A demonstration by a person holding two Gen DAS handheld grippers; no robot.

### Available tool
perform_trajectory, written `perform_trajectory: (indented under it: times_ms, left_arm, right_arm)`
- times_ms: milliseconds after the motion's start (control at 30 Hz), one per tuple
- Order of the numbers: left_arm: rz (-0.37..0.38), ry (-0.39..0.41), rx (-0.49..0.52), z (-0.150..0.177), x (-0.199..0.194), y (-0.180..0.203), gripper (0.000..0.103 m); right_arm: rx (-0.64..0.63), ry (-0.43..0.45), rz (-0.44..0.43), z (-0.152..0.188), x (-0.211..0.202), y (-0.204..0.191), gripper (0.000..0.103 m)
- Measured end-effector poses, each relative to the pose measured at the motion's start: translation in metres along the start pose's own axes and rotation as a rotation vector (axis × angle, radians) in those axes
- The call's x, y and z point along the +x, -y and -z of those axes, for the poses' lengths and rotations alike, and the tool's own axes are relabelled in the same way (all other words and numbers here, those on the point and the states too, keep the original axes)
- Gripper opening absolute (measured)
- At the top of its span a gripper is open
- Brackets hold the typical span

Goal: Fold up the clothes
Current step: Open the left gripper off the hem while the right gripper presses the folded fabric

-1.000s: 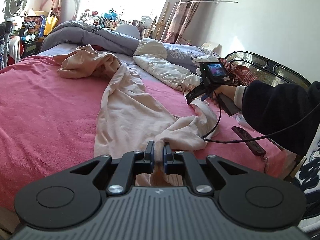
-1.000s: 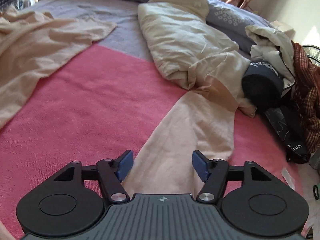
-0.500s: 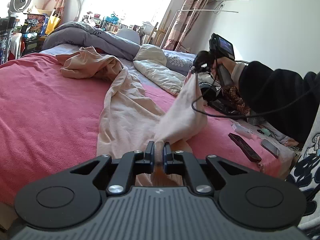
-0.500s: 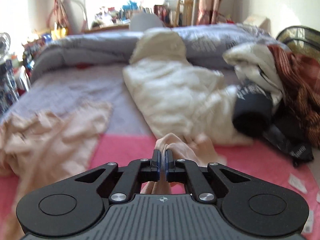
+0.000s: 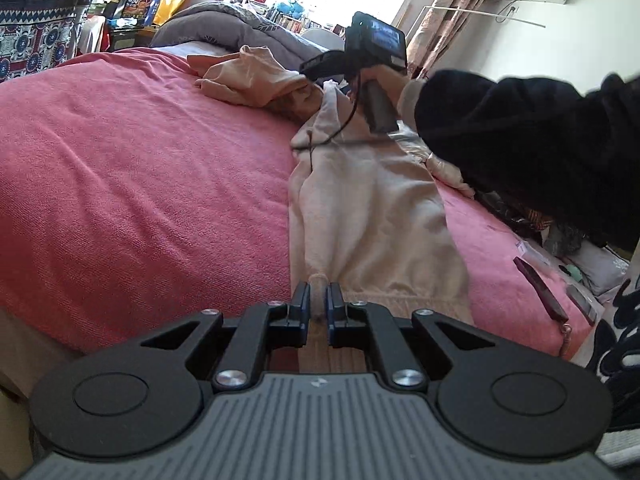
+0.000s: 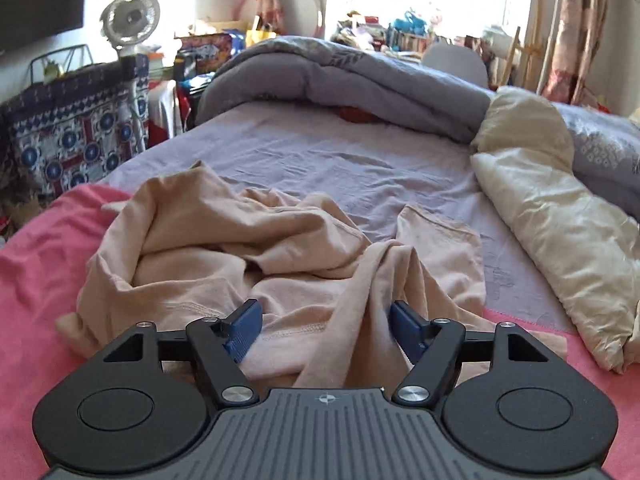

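Two low, close wrist views along the bed (image 5: 120, 168), sharing the beige garment (image 6: 224, 256).

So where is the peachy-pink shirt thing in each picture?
Left wrist view: the beige garment runs up the middle, its near hem pinched in the left gripper.
Right wrist view: it lies crumpled at centre, just beyond the right gripper.
Shared landmark: the grey duvet.

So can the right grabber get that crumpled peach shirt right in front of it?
Probably yes. The right gripper is opening right over the peach garment, a fold of cloth already lies between its blue pads, and nothing blocks it.
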State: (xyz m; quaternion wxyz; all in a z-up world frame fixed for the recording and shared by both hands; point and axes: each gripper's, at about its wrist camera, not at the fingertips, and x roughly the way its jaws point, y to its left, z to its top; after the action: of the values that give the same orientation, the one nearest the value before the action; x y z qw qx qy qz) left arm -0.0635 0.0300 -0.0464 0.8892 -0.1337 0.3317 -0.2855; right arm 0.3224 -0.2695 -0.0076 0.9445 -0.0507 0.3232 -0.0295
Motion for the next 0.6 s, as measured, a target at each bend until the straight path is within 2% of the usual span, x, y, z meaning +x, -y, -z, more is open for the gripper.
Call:
perform_trajectory:
  times_ms: [100,167,300,433,533,600]
  left_arm:
    - [0.0,0.008,-0.018,0.0,-0.001,-0.002,0.007]
    - [0.003,0.021,-0.024,-0.001,-0.002,-0.002,0.007]
    - [0.007,0.044,-0.03,-0.004,-0.005,0.0,0.007]
    - [0.036,0.067,-0.08,-0.006,-0.007,-0.001,0.007]
    - [0.057,0.081,-0.101,-0.009,-0.01,0.001,0.007]
    - [0.072,0.094,-0.102,-0.011,-0.013,0.004,0.007]
  right_arm:
    - [-0.013,0.044,-0.028,0.009,-0.038,0.021,0.079]
    - [-0.026,0.098,-0.054,0.022,-0.079,0.039,0.084]
    - [-0.165,0.171,-0.098,0.076,-0.169,0.051,0.088]
    - [-0.267,0.151,-0.172,0.153,-0.246,0.042,0.088]
    - [-0.318,0.143,-0.255,0.21,-0.29,0.01,0.088]
    - [-0.395,0.173,-0.274,0.242,-0.311,-0.019,0.088]
